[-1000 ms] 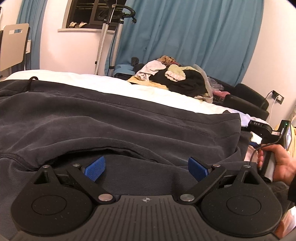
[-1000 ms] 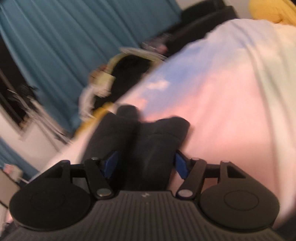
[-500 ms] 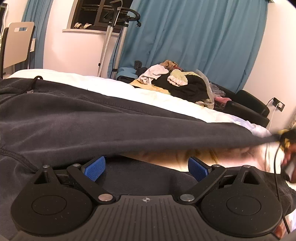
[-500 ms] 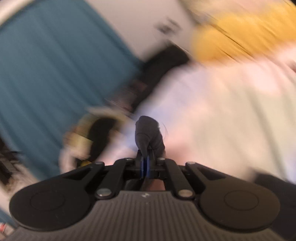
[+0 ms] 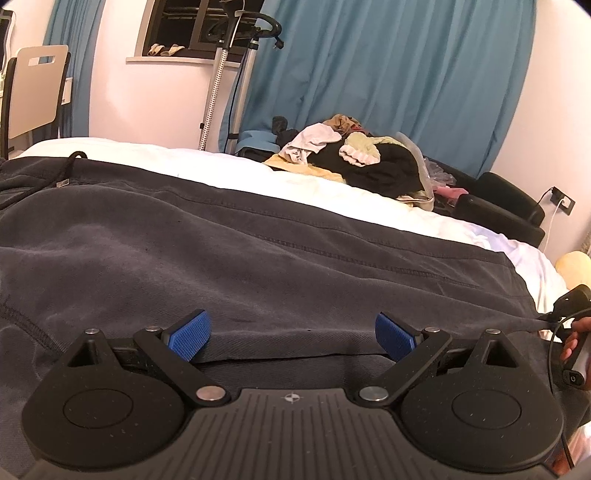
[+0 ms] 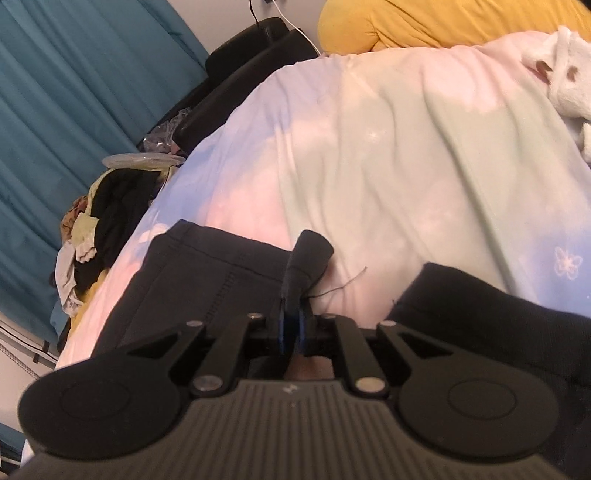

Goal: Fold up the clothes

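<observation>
- Left gripper (image 5: pixel 291 334): blue-padded fingers (image 5: pixel 188 334) spread wide apart, holding nothing; a folded edge of cloth lies between and just beneath them.
- Dark grey garment (image 5: pixel 258 251): spread flat on the bed directly ahead of the left gripper, running from far left to far right; a drawstring (image 5: pixel 72 158) shows at its far-left end.
- Right gripper (image 6: pixel 291 326): fingers pressed together, pinching a small bunched corner of the dark grey garment (image 6: pixel 207 280), which stands up just beyond the tips.
- Pastel bedcover (image 6: pixel 406 158): beneath and ahead of the right gripper, wrinkled.
- Clothes pile (image 5: pixel 354 158): mixed dark and pale items, well beyond the garment, ahead and slightly right of the left gripper.
- Teal curtain (image 5: pixel 388 74): behind the pile.
- Yellow pillow (image 6: pixel 424 22): far ahead of the right gripper, upper right.
</observation>
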Demonstrator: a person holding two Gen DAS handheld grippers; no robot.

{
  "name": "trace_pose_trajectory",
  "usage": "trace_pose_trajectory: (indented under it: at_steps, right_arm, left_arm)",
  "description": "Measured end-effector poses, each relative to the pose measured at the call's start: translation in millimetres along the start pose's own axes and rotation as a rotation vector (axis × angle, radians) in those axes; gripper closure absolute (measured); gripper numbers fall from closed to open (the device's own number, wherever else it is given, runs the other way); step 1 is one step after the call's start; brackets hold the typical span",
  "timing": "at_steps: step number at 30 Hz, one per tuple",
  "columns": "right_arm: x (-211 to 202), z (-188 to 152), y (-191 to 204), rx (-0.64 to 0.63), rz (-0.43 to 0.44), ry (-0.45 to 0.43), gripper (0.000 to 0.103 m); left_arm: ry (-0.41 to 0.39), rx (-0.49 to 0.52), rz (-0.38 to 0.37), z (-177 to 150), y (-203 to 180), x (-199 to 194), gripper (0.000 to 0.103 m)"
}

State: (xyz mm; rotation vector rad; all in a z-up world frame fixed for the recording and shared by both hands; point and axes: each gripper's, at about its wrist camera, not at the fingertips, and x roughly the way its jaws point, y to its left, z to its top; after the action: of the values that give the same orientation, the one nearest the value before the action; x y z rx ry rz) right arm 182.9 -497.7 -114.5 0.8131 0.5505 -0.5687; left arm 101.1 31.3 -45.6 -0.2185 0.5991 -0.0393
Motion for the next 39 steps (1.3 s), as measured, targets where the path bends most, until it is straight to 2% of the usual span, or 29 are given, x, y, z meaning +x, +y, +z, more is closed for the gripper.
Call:
trace_pose_trajectory:
  at_steps: [2, 4, 6, 9, 16, 21, 25, 27, 31, 35, 39]
  right_arm:
    - [-4.5, -1.2, 1.4, -0.035, 0.011, -0.011, 0.091]
    - [-12.6, -0.5, 6.5, -0.077, 0.022, -0.036, 0.083]
    - [-17.8, 0.5, 14.8, -0.118, 0.017, -0.072, 0.051]
    - [-34.0, -0.4, 19.8, -0.15, 0.073, -0.068, 0.036]
    - [-73.2, -3.2, 29.3, -0.208, 0.248, -0.007, 0.03]
    - [-100.3, -2.1, 32.3, -0.242, 0.365, 0.041, 0.027]
    - [-122.5, 7.4, 18.7, -0.273, 0.424, 0.066, 0.026]
    - [-134.3, 13.5, 5.8, -0.283, 0.432, 0.075, 0.021]
    - [-152.8, 33.8, -36.2, -0.259, 0.507, 0.118, 0.014]
    - [-161.4, 53.5, -82.5, -0.266, 0.468, 0.137, 0.01]
    - [-153.8, 56.6, -121.3, -0.229, 0.437, 0.233, 0.01]
  left_arm:
    - [0.002, -0.001, -0.002, 1.7, 2.5, 0.9, 0.006]
    - [0.002, -0.006, -0.007, 2.3, 3.9, 0.1, 0.006]
    - [0.002, -0.007, -0.009, 2.4, 5.9, -0.8, 0.006]
    - [-0.003, -0.002, -0.008, 3.0, 7.2, -2.3, 0.006]
    - [-0.021, 0.015, -0.014, 4.5, 3.8, -12.3, 0.006]
    - [-0.073, 0.026, -0.028, 9.4, 4.2, -32.8, 0.006]
    - [-0.11, 0.018, 0.02, 14.0, 14.1, -50.2, 0.006]
    - [-0.126, 0.03, 0.048, 18.6, 23.2, -62.4, 0.006]
    - [-0.165, -0.069, 0.083, 37.2, 69.5, -101.0, 0.004]
    - [-0.173, -0.173, 0.115, 44.9, 123.9, -140.1, 0.002]
    - [-0.149, -0.23, 0.205, 33.1, 181.6, -167.9, 0.002]
